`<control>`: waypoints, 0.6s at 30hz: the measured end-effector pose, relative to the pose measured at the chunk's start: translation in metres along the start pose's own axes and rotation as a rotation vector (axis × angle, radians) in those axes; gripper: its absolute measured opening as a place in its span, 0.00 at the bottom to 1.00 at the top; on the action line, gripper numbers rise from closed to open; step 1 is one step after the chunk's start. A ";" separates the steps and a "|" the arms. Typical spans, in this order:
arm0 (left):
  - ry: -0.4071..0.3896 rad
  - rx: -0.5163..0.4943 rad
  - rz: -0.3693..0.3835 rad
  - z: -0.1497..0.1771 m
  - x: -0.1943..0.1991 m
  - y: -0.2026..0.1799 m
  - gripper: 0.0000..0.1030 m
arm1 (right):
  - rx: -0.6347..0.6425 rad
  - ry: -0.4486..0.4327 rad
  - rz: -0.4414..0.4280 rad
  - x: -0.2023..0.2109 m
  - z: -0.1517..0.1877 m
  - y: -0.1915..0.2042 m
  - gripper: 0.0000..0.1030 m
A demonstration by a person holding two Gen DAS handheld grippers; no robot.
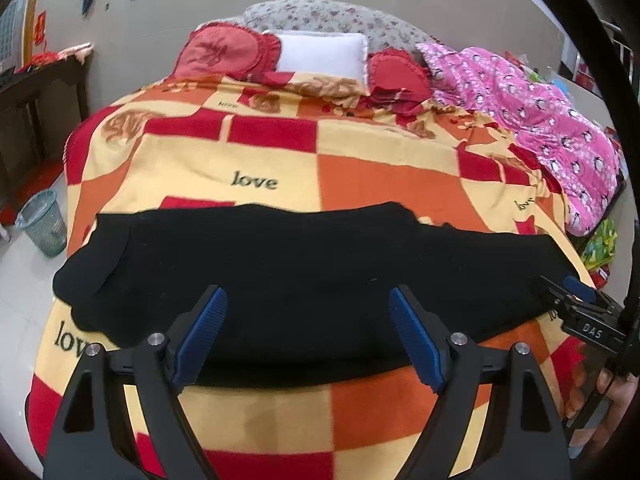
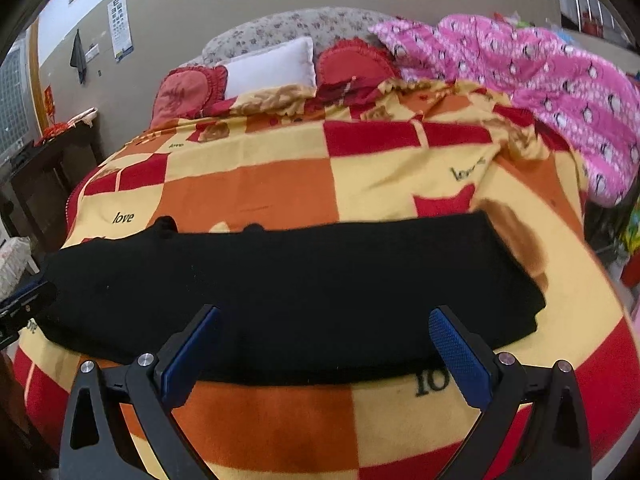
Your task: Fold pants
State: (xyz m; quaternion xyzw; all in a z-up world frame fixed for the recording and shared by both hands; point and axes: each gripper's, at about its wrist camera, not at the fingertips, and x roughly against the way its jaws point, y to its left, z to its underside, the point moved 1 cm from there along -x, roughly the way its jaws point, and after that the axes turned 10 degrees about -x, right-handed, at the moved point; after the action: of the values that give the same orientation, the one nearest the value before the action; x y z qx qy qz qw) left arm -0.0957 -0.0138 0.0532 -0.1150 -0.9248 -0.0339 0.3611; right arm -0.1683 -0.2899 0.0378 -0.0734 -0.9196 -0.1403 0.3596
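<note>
Hovering with jaws spread wide and holding nothing: left gripper and right gripper, both over the near edge of the black pants. Laid flat in a long band across the checked blanket. Probably between folds; next, pinching the ends and folding across.

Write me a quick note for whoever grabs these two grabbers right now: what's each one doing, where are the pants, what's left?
Left gripper: open, empty, hovering over the near edge of the pants.
Right gripper: open, empty, also at the near edge.
Pants: black, lying flat in a long strip across the checked blanket on the bed.
Done: they look laid out, perhaps folded lengthwise once; hard to tell.
Left: grip an end and fold the strip shorter.
</note>
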 end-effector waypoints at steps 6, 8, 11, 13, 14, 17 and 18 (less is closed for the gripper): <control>0.020 0.089 -0.070 0.007 0.000 0.036 0.81 | -0.018 0.017 -0.092 -0.003 -0.001 0.007 1.00; 0.020 0.107 -0.098 0.008 -0.001 0.048 0.81 | -0.025 0.032 -0.111 -0.006 -0.001 0.011 1.00; 0.021 0.127 -0.127 0.010 -0.004 0.062 0.81 | -0.018 0.052 -0.096 -0.011 -0.002 0.017 1.00; 0.023 0.130 -0.126 0.011 -0.008 0.068 0.81 | -0.004 0.064 -0.083 -0.013 -0.003 0.021 1.00; 0.029 0.130 -0.127 0.012 -0.011 0.069 0.81 | 0.004 0.067 -0.079 -0.013 -0.003 0.022 1.00; 0.035 0.131 -0.126 0.014 -0.018 0.071 0.81 | 0.013 0.072 -0.063 -0.011 -0.003 0.023 1.00; 0.034 0.127 -0.129 0.015 -0.019 0.071 0.81 | 0.011 0.073 -0.058 -0.011 -0.003 0.022 1.00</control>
State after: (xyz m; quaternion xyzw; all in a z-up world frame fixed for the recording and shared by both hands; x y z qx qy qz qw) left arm -0.0751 0.0539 0.0283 -0.0313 -0.9243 -0.0004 0.3804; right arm -0.1534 -0.2706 0.0370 -0.0398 -0.9082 -0.1484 0.3892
